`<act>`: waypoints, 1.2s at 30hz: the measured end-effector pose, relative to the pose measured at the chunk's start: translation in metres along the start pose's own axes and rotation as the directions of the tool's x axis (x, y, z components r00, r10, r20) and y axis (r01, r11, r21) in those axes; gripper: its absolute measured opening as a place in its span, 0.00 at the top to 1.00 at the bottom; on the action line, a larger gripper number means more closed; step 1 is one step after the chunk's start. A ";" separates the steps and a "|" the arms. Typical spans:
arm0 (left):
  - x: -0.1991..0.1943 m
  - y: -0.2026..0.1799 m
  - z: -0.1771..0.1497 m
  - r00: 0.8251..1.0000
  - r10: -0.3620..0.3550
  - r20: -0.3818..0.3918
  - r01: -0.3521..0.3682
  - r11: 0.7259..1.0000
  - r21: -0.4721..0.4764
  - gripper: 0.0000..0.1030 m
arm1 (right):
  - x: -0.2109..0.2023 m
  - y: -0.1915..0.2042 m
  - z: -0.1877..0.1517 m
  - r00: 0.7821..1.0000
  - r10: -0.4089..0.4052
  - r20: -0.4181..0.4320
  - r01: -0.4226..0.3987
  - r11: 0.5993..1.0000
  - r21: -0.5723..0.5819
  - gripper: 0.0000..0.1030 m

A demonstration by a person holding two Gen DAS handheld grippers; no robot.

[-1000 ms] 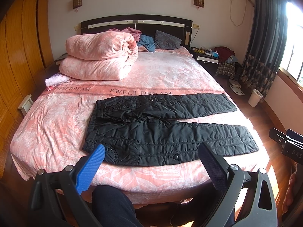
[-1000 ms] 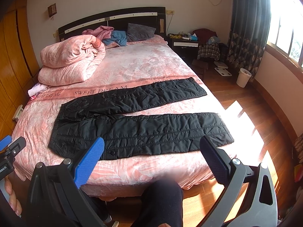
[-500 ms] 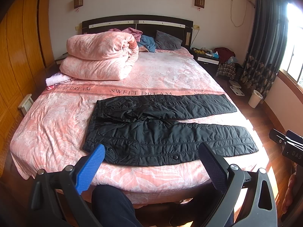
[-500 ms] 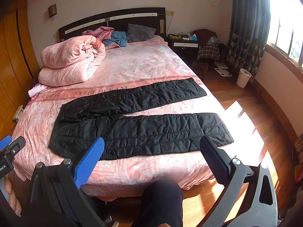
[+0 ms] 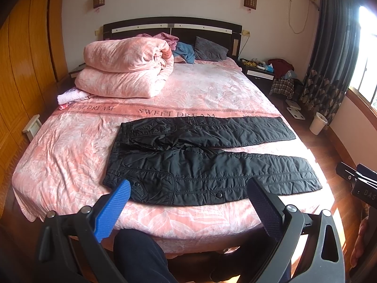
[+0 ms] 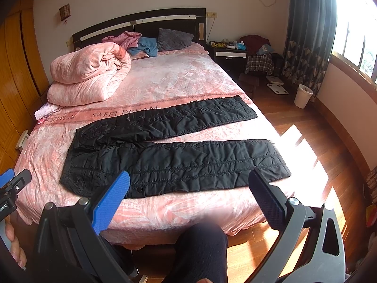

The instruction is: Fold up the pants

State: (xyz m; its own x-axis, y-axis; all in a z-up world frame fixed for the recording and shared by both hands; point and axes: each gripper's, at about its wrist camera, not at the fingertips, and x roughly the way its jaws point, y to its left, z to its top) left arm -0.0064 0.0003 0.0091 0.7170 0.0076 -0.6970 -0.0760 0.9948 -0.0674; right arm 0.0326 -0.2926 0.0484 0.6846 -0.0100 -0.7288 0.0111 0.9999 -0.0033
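Nothing has shifted since the earlier frames: from your left wrist view, the pants [image 5: 202, 160] lie flat and unfolded on the bed [image 5: 70, 146], legs splayed apart, and your left gripper [image 5: 188, 200] hangs spread, short of them. From the right wrist view, your right gripper [image 6: 188, 195] is spread too, gripping nothing; the black quilted fabric looks puffy and slick, so every fold is left to do.

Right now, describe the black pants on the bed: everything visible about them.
The black pants are padded, quilted-looking fabric with a slight sheen, stitched seams, snap buttons and pockets near the waist. They lie unfolded, spread flat across the pink bedsheet, waist toward the wooden wardrobe side, legs pointing toward the window side. The two legs lie apart, with sheet showing between them; the far leg covers part of the "SWEET DREAM" band. Only the sheet touches them. Both the left gripper and right gripper hover open, short of them.
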 end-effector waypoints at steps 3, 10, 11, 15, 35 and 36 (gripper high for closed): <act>0.001 0.002 -0.004 1.000 0.002 0.001 -0.002 1.000 -0.003 0.03 | 0.002 0.000 -0.002 1.000 0.001 0.001 -0.001 1.000 0.000 0.02; 0.001 0.001 -0.004 1.000 0.001 0.002 -0.001 1.000 0.000 0.03 | 0.004 0.001 -0.003 1.000 0.002 -0.003 -0.002 1.000 0.002 0.02; 0.001 0.002 -0.003 1.000 0.000 0.001 0.000 1.000 0.000 0.03 | 0.004 0.001 -0.003 1.000 0.003 -0.003 -0.003 1.000 -0.001 0.02; 0.001 0.002 -0.003 1.000 0.001 0.000 -0.001 1.000 -0.001 0.03 | 0.008 0.002 -0.005 1.000 0.006 -0.008 -0.006 1.000 -0.001 0.02; 0.022 0.019 -0.015 0.997 -0.078 -0.007 0.078 0.997 -0.016 0.03 | 0.024 -0.006 -0.010 1.000 0.001 -0.019 -0.001 1.000 0.000 0.02; 0.042 0.032 -0.018 0.993 -0.111 -0.042 0.110 0.993 -0.036 0.03 | 0.034 -0.008 -0.011 1.000 0.004 -0.028 -0.004 1.000 -0.002 0.02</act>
State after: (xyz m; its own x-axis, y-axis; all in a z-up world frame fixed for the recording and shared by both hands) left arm 0.0087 0.0309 -0.0353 0.6910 -0.1076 -0.7148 -0.0218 0.9853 -0.1693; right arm 0.0475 -0.3006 0.0163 0.6642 -0.0054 -0.7475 0.0069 1.0000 -0.0012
